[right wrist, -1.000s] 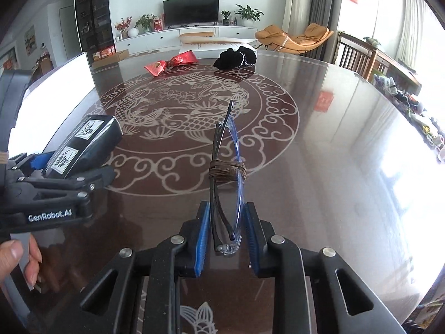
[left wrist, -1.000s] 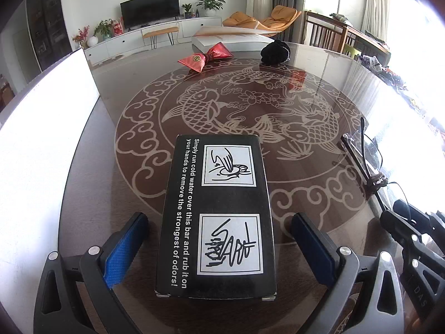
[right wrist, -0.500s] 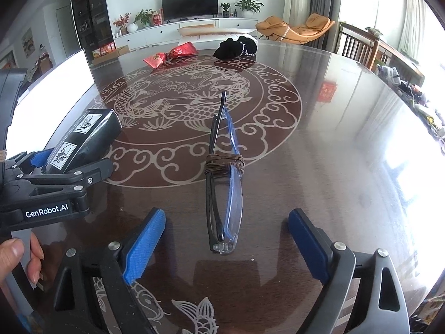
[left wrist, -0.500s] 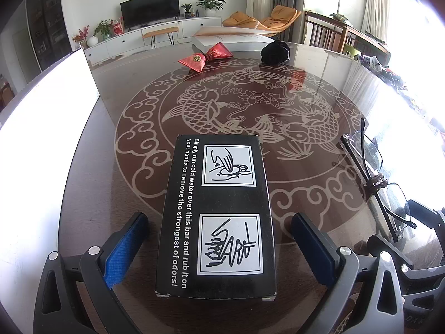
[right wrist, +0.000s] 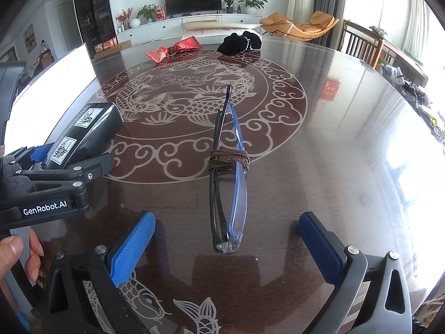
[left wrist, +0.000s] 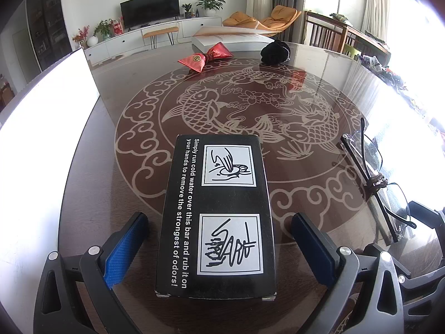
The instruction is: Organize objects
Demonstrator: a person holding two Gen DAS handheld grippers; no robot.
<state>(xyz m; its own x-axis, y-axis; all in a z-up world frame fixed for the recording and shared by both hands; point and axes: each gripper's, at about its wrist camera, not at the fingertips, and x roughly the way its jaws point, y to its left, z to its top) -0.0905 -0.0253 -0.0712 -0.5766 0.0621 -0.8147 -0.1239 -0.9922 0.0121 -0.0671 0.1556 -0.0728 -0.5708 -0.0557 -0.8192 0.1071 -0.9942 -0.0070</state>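
A black box (left wrist: 217, 217) with white printed text lies flat on the round glass-topped table (left wrist: 250, 97). My left gripper (left wrist: 219, 239) is open, its blue pads either side of the box's near end without touching it. The box also shows in the right wrist view (right wrist: 83, 133). Folded glasses (right wrist: 228, 183), bound with a brown cord, lie on the table between the open blue pads of my right gripper (right wrist: 226, 240), untouched. The glasses also show in the left wrist view (left wrist: 375, 178) at the right.
A red foil bow (left wrist: 205, 57) and a black cloth bundle (left wrist: 275, 53) lie at the table's far side, with a large white box (left wrist: 233, 40) behind them. A white panel (left wrist: 47, 111) stands along the left edge. Chairs and clutter stand to the right.
My right gripper was shut on the glasses one second ago; it has opened, let them go on the table and drawn back slightly. The left gripper and box have not moved.
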